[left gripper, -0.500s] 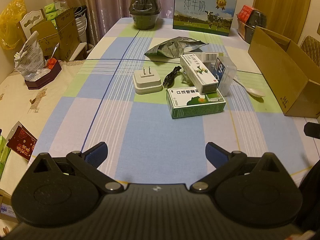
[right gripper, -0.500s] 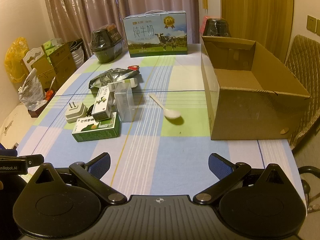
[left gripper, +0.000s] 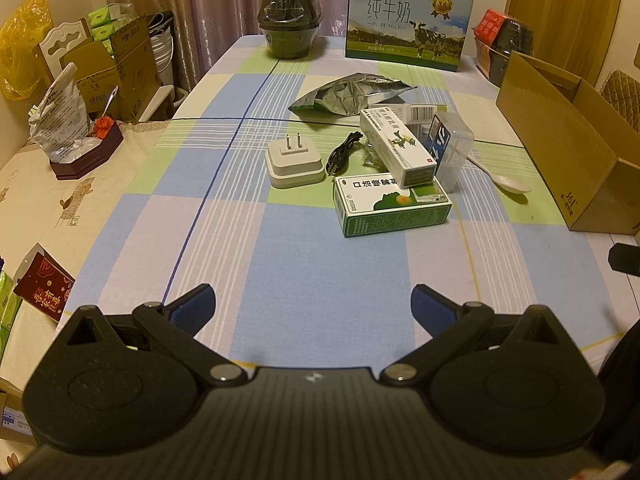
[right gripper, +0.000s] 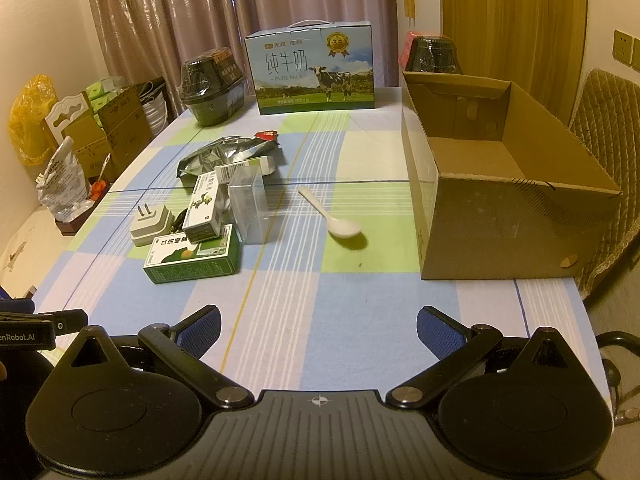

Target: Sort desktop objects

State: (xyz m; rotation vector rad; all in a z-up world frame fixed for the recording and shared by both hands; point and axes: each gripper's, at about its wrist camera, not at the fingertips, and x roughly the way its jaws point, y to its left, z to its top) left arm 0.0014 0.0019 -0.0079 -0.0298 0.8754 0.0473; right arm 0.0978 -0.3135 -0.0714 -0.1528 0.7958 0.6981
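A cluster of small objects lies mid-table: a green medicine box (left gripper: pixel 394 206) (right gripper: pixel 192 254), a white box (left gripper: pixel 396 146) (right gripper: pixel 206 206) leaning on it, a white plug adapter (left gripper: pixel 295 162) (right gripper: pixel 150 222), a black cable (left gripper: pixel 344 152), a clear plastic case (left gripper: pixel 450 150) (right gripper: pixel 250 206), a foil bag (left gripper: pixel 352 96) (right gripper: pixel 226 154) and a white spoon (left gripper: pixel 502 178) (right gripper: pixel 334 218). An open cardboard box (left gripper: pixel 560 148) (right gripper: pixel 500 208) stands at the right. My left gripper (left gripper: pixel 312 308) and right gripper (right gripper: pixel 318 326) both hover open near the table's front, well short of the cluster, with nothing between their fingers.
A milk carton case (left gripper: pixel 406 22) (right gripper: pixel 314 72) and dark wrapped bowls (left gripper: pixel 290 20) (right gripper: pixel 212 88) stand at the far end of the checked tablecloth (left gripper: pixel 280 248). Bags and cartons crowd a side surface at left (left gripper: pixel 80 92). A chair (right gripper: pixel 604 136) stands behind the cardboard box.
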